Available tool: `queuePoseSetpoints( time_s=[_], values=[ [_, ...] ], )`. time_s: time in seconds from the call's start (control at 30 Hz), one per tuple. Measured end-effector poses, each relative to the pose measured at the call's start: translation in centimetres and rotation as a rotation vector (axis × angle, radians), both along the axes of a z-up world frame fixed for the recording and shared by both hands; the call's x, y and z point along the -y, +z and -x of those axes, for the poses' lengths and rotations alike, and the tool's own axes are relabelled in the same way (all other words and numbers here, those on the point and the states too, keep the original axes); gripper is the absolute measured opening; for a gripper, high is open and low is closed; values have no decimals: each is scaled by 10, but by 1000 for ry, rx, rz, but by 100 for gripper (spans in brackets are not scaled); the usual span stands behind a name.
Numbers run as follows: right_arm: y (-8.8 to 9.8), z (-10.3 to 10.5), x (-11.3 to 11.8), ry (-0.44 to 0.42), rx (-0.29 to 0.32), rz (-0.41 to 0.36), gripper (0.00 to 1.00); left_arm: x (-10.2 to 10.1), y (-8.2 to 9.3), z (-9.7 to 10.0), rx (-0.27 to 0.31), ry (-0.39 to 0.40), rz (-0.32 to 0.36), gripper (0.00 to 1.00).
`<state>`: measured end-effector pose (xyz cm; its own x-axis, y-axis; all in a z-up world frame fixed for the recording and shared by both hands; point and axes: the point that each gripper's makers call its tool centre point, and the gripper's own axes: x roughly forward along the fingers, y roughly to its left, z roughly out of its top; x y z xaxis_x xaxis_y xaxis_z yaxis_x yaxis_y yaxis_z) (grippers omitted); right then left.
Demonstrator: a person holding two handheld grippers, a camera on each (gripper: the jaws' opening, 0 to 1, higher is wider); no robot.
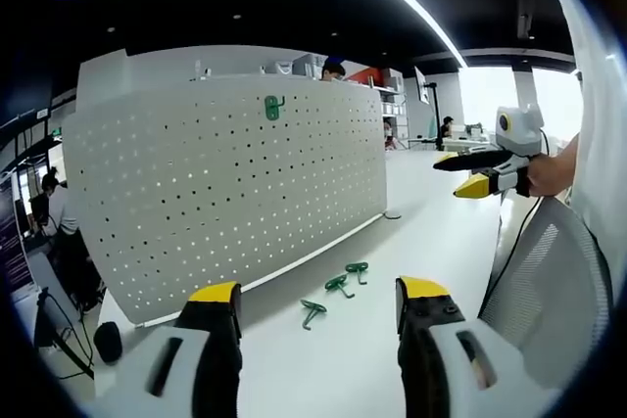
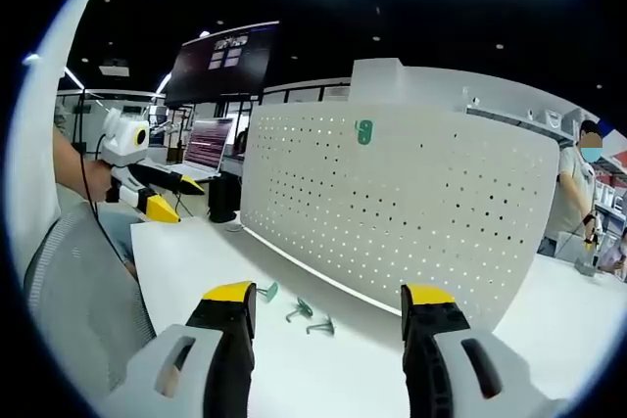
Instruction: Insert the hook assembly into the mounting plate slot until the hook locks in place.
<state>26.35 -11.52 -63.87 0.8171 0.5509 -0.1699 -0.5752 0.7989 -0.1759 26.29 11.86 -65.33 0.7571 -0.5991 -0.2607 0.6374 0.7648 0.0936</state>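
A white perforated mounting plate (image 1: 225, 183) stands upright on the white table, also seen in the right gripper view as the mounting plate (image 2: 411, 203). One green hook (image 1: 273, 106) hangs near its top edge, the same green hook (image 2: 364, 131). Three loose green hooks (image 1: 335, 296) lie on the table before the plate, seen again as the loose hooks (image 2: 299, 310). My left gripper (image 1: 318, 305) is open and holds nothing, a little short of the hooks. My right gripper (image 2: 328, 315) is open too, also held back from them. Each gripper appears in the other's view: right gripper (image 1: 480, 171), left gripper (image 2: 157, 193).
A mesh chair back (image 1: 549, 281) stands at the table's near side, also chair back (image 2: 78, 291). A laptop (image 2: 208, 144) and a wall screen (image 2: 220, 61) are at the far end. People sit and stand behind the plate. A person (image 2: 578, 193) stands at right.
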Motion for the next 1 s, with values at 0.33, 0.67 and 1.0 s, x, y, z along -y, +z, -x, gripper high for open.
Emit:
queuePoseSetpoints(
  time_s=[0.33,0.67,1.0],
  values=[
    [-1,0,0,-1,-5,5,57,-1,-2,-5,-4,-14,-17,62],
    [-3,1,0,3,-11,8,55,-3,-5,-16,-14,-56,-60,60],
    [-3,2,-2,13,-14,6,53,-4,-6,-25,-19,-114,-121,60]
  ],
)
